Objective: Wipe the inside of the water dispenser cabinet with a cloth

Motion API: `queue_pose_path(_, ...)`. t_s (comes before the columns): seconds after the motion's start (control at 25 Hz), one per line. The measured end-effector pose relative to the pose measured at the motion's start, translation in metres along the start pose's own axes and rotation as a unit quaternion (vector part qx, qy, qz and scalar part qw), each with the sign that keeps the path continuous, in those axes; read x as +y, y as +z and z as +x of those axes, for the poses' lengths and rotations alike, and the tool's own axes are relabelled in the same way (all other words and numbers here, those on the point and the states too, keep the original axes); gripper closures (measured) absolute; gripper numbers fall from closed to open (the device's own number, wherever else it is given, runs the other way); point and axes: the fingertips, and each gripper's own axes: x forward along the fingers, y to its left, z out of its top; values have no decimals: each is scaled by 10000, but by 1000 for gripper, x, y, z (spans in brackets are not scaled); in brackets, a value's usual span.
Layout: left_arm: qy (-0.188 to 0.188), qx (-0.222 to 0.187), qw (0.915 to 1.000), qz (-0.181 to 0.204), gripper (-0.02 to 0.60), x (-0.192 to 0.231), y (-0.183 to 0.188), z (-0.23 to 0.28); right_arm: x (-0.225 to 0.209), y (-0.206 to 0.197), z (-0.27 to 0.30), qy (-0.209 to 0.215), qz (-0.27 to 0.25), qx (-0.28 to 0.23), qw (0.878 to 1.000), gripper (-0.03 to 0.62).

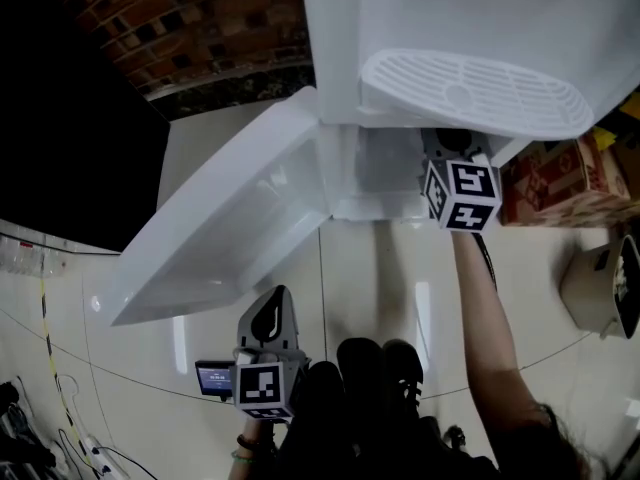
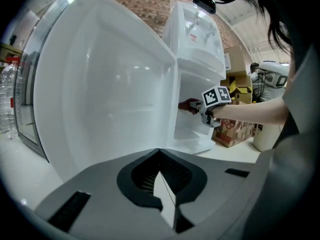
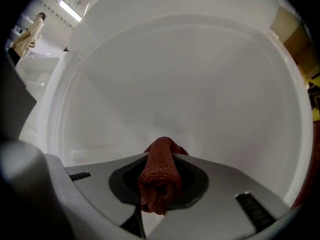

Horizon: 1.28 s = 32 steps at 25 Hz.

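Note:
The white water dispenser [image 1: 450, 18] stands with its lower cabinet [image 1: 375, 168] open. Its door [image 1: 240, 218] is swung out to the left. My right gripper [image 1: 440, 148] reaches into the cabinet under the drip tray [image 1: 480, 88], and its jaws are hidden in the head view. In the right gripper view the right gripper [image 3: 162, 154] is shut on a rust-red cloth [image 3: 160, 179], close to the white inner wall [image 3: 190, 84]. The left gripper view shows that cloth [image 2: 189, 105] just inside the opening. My left gripper [image 1: 275, 313] hangs back by the person's legs, shut and holding nothing [image 2: 161, 151].
Cardboard boxes [image 1: 555, 183] stand right of the dispenser, with a pale bin [image 1: 605, 288] nearer me. Cables [image 1: 40, 438] lie on the tiled floor at lower left. A brick wall [image 1: 190, 18] runs behind. Water bottles [image 2: 7, 94] stand left of the door.

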Motion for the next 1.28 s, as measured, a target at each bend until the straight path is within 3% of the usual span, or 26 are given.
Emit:
queue_pose_path(0.12,-15,-2,10000,14,580,-2,0,-1,-13,19,5,-208,15,-237,9995,516)
queue_pose_path(0.24,-11,17,10000,29,580,-2,-1,-1,-18,11,18,-273,95,-110,9995,516)
queue_pose_path(0.36,28,11,10000,-49,580,-1,2,-2,-21,-16,23,-342,162,270,9989,516)
queue_pose_path(0.6,39,-5,10000,-56,580,-1,3,-2,1,-103,10,-197,-148,1512,9882,517)
queue_pose_path(0.8,75,-2,10000,-45,580,3,2,-3,2,-129,3,-175,-119,1706,9851,516)
queue_pose_path(0.92,46,-10,10000,54,580,4,-1,-4,2,-104,-4,-260,-55,1386,9900,516)
queue_pose_path(1.08,-9,-24,10000,4,580,-2,0,-2,-7,-36,-24,-622,235,428,9969,516)
queue_pose_path(1.28,-26,2,10000,65,580,0,-4,-2,-25,46,-54,-1289,400,-747,9880,517)
